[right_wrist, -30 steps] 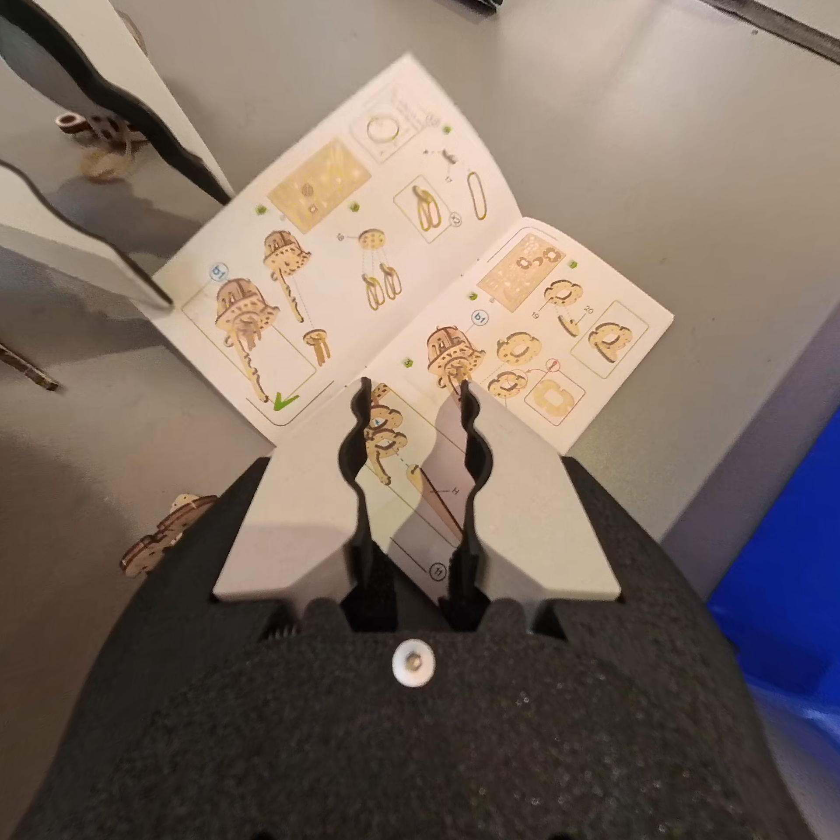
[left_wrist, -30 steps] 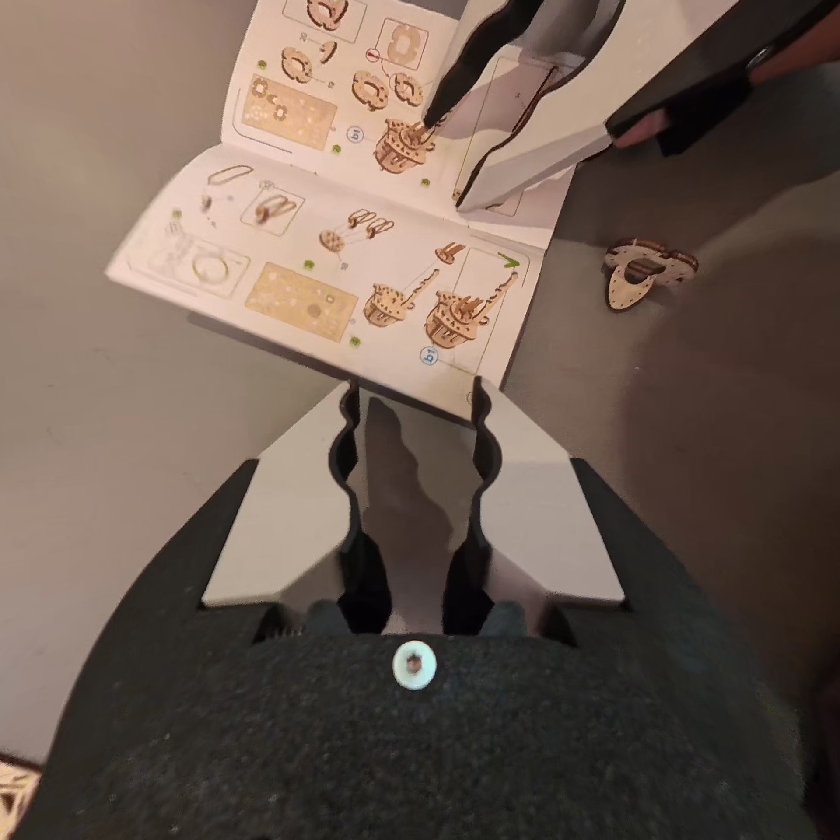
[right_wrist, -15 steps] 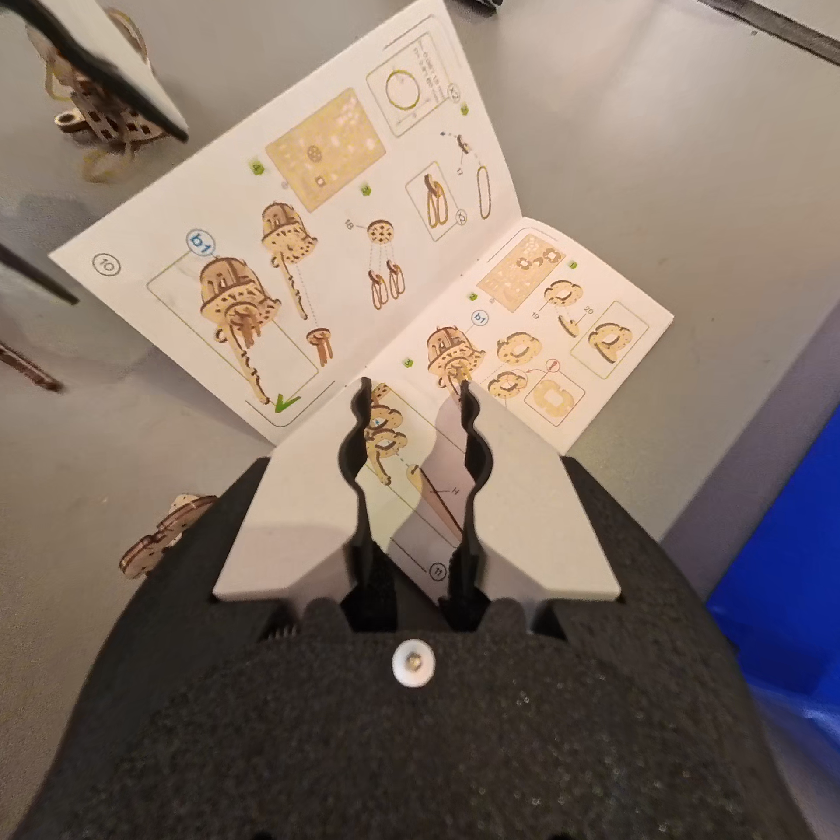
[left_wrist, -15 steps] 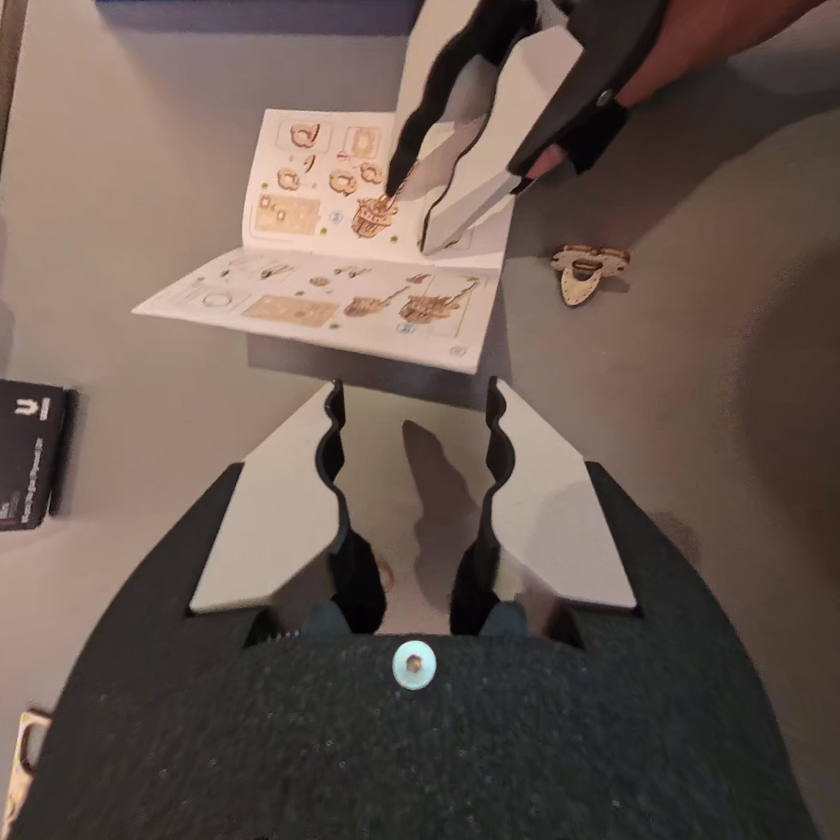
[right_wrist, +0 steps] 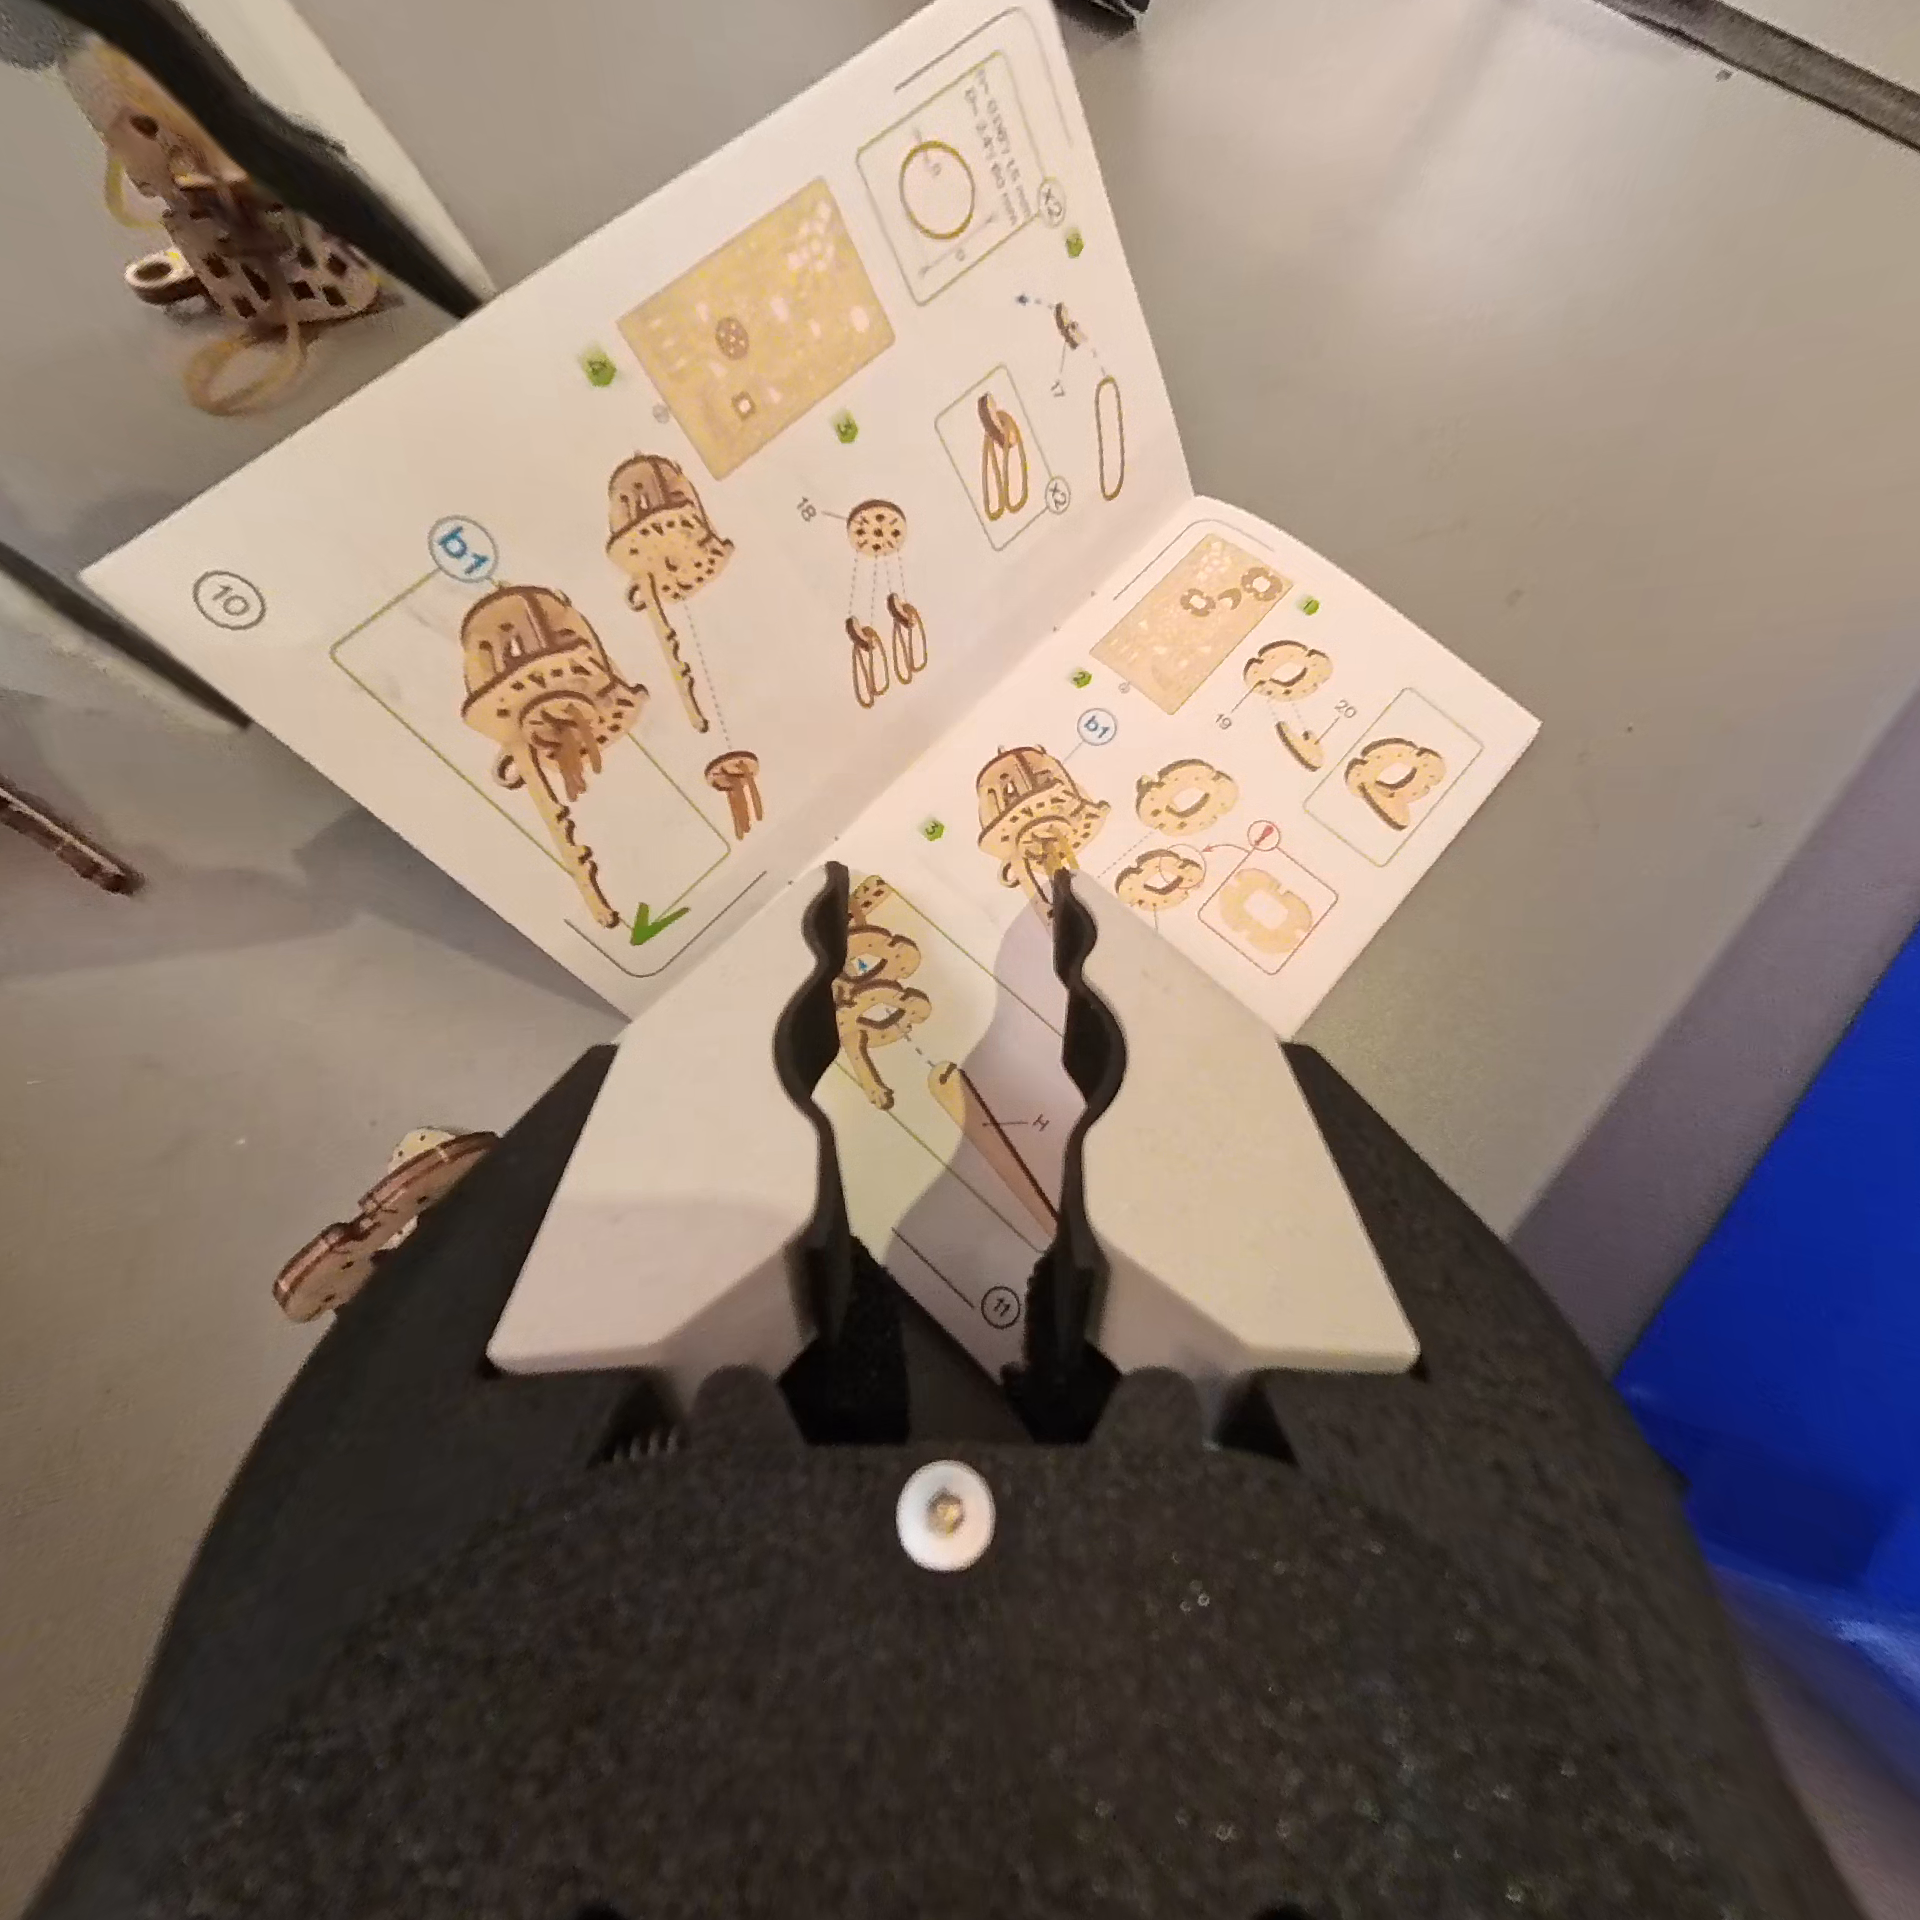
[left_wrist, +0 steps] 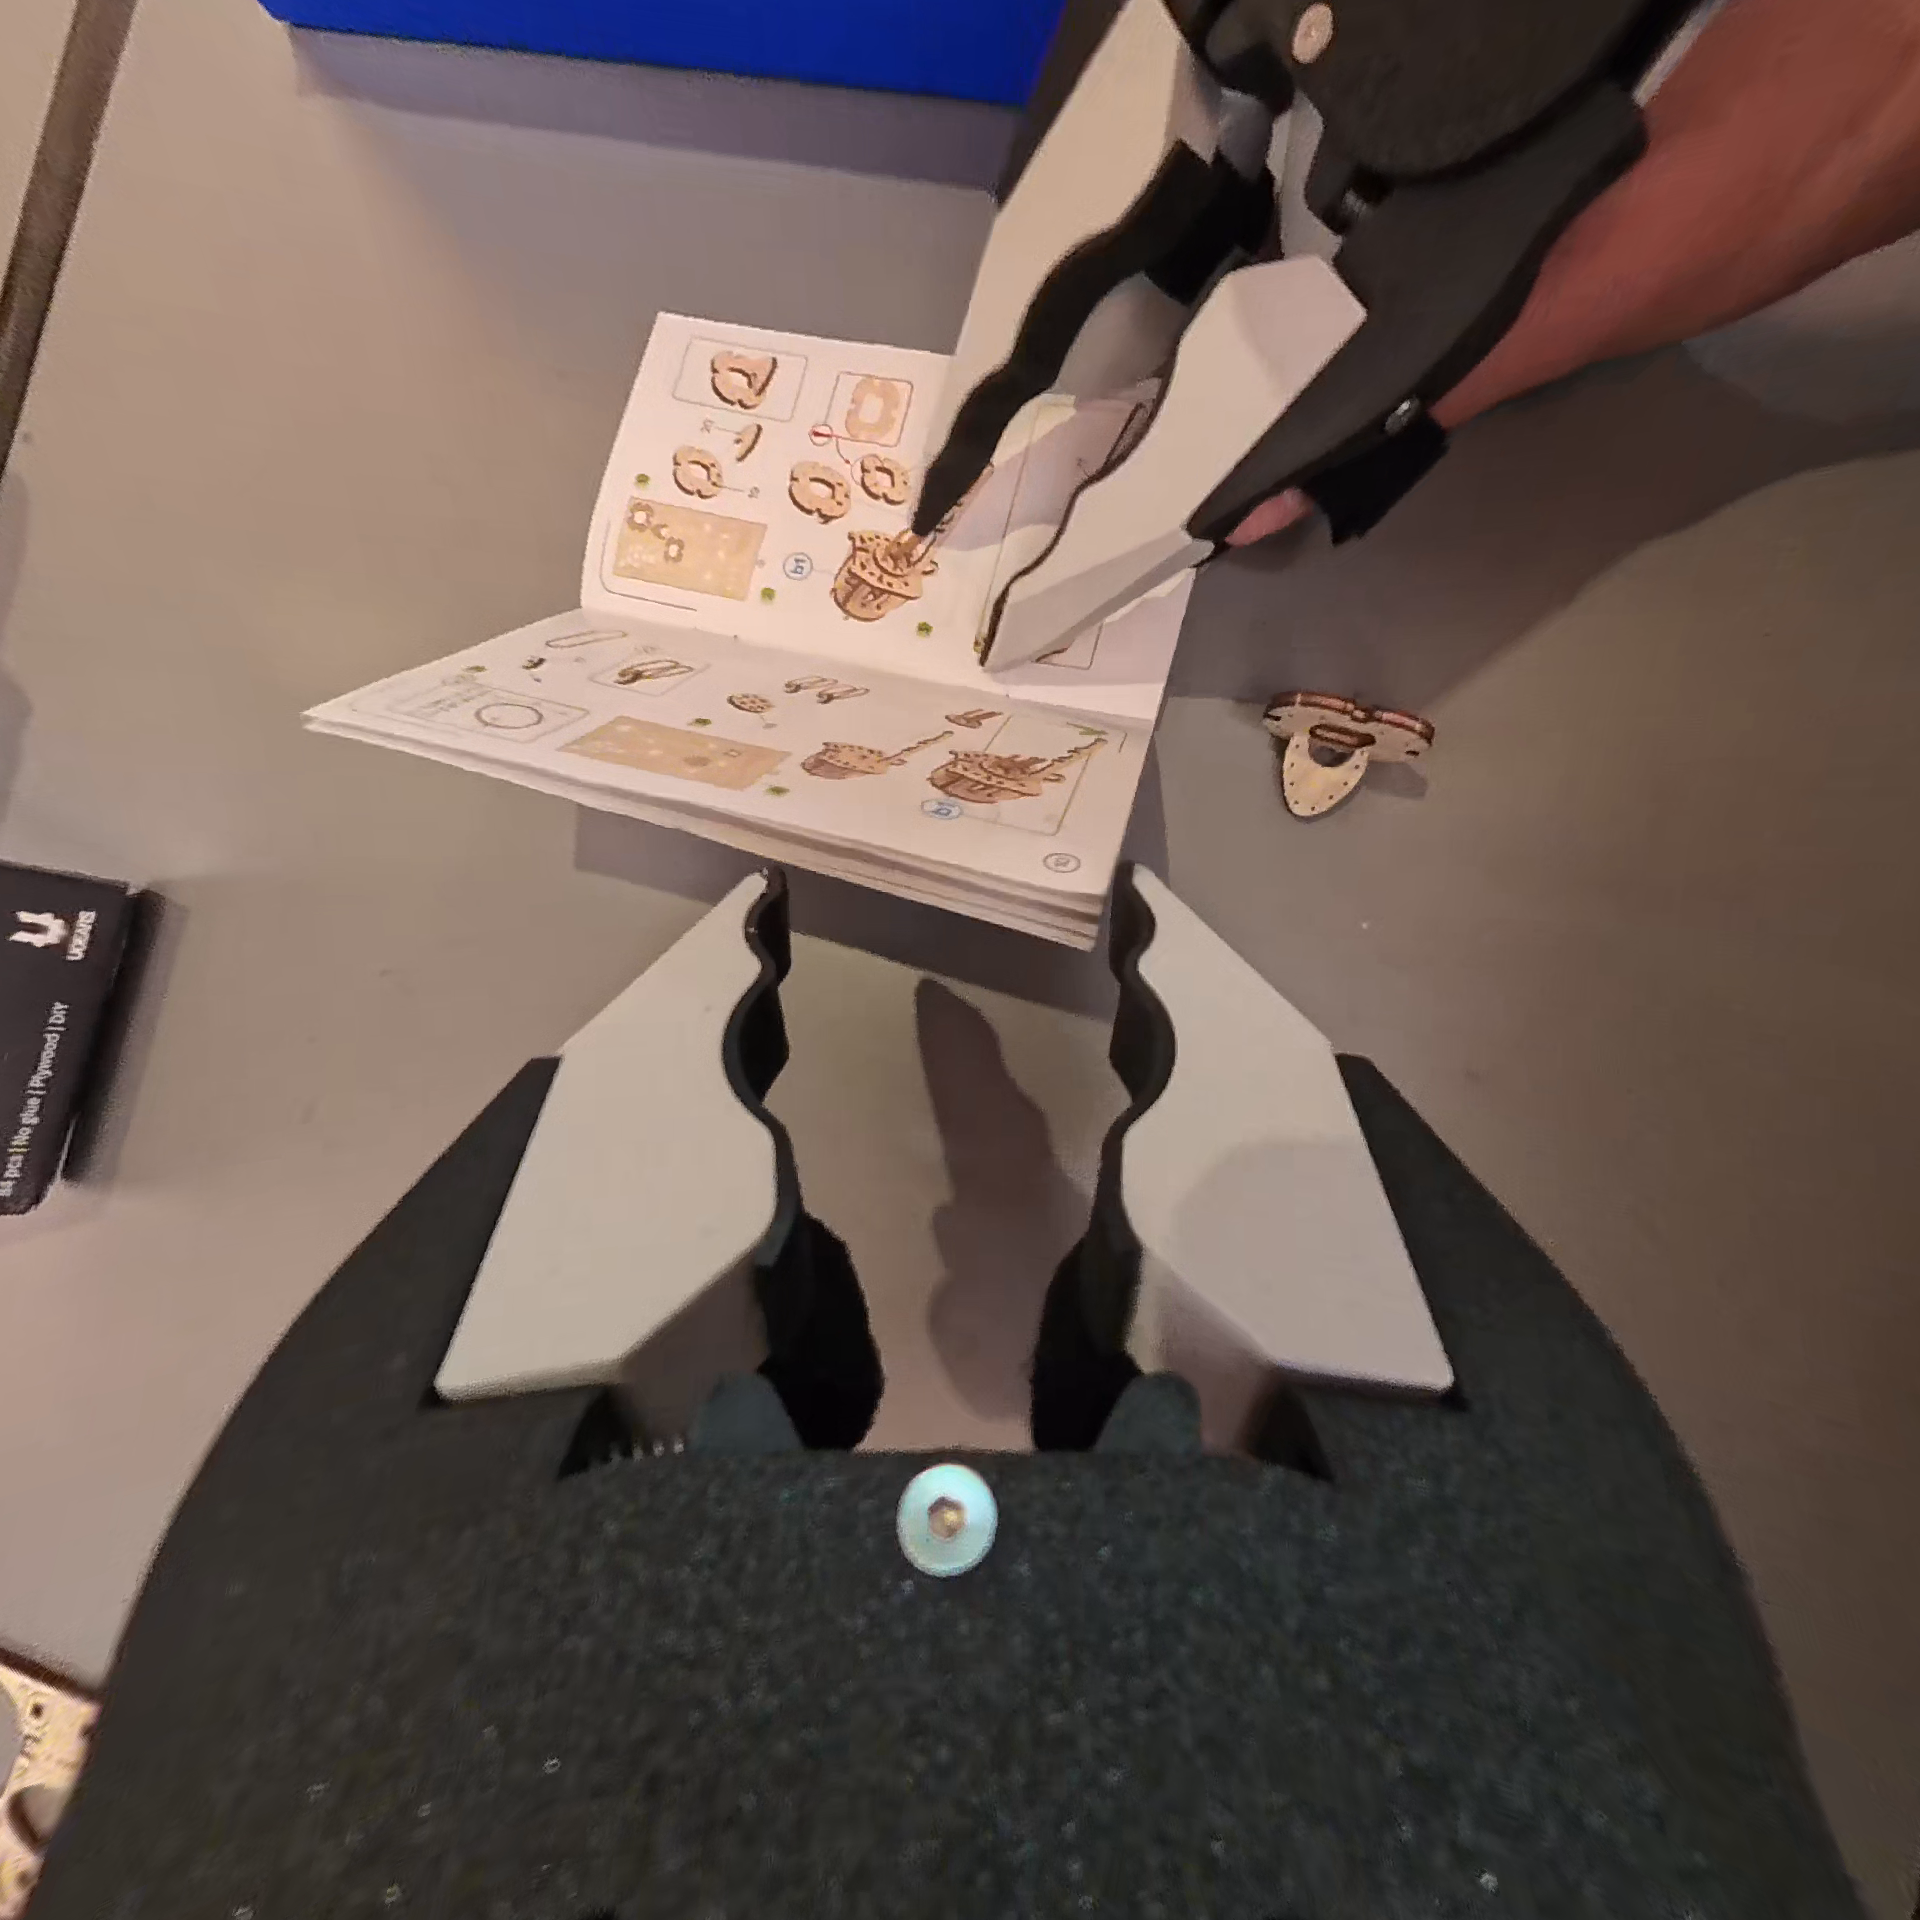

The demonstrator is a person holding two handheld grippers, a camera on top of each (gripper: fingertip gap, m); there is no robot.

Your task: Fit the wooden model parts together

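Left wrist view: my left tongs [left_wrist: 948, 904] hang spread over the grey bench [left_wrist: 312, 436], nothing between the fingers, their tips just short of the near edge of the open instruction booklet [left_wrist: 790, 727]. The booklet's near leaf lies raised off the bench; the far leaf stands tilted up. My right tongs [left_wrist: 961, 587] reach in from the upper right, parted and empty, with both tips down on the far leaf; whether they press on the paper I cannot tell. My right hand [left_wrist: 1704, 229] shows behind them.

A flat lobed wooden part [left_wrist: 1340, 743] lies on the bench just right of the booklet, apart from both tongs. A black box [left_wrist: 52, 1039] sits at the left edge, and a blue bin [left_wrist: 665, 42] lies along the far side.

Right wrist view: my right tongs [right_wrist: 948, 883] are spread over the booklet [right_wrist: 727, 540], the printed page visible between the fingers. The lobed wooden part [right_wrist: 374, 1226] lies on the bench [right_wrist: 1455, 364] to their left, partly hidden by the tongs' black body. A domed wooden sub-assembly [right_wrist: 249, 260] with a loose rubber band [right_wrist: 244, 369] lying under it rests at the upper left, beyond the booklet, partly covered by a finger of my left tongs [right_wrist: 312, 177]. A thin dark wooden strip [right_wrist: 62, 842] lies at the left edge. The blue bin [right_wrist: 1818, 1299] stands off the bench to the right.
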